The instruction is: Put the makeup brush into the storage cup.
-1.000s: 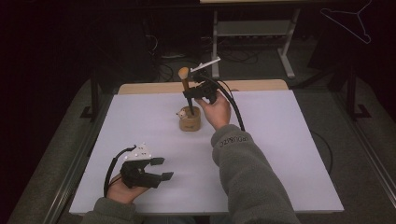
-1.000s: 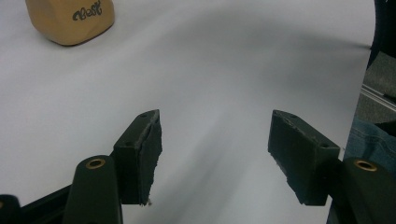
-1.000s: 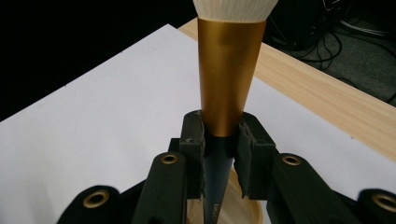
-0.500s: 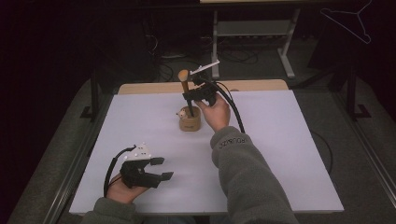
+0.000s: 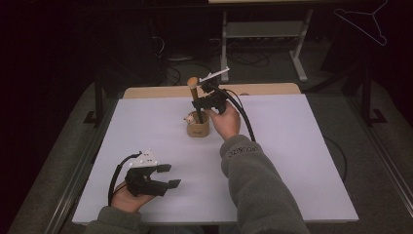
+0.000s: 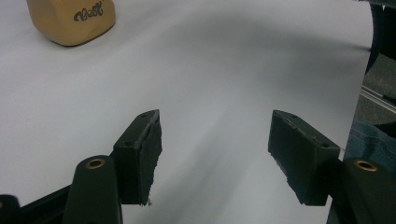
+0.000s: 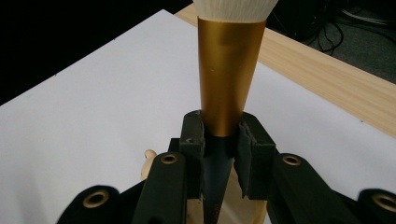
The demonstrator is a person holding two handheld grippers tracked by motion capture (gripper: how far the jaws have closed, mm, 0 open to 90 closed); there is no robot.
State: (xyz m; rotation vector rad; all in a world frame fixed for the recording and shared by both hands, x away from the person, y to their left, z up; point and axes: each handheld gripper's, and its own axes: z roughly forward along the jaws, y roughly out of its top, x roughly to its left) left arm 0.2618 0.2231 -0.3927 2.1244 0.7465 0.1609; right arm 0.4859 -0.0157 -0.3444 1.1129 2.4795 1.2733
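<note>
Clamping the makeup brush [image 7: 230, 70] just below its gold ferrule, the right gripper [image 7: 223, 154] holds it upright, handle tip at the mouth of the tan holder [image 5: 198, 127] directly beneath. Best kept vertical and centred over the opening so the handle clears the rim. Well back, the left gripper [image 6: 215, 154] rests wide open, empty, on the table [image 5: 292, 146].
</note>
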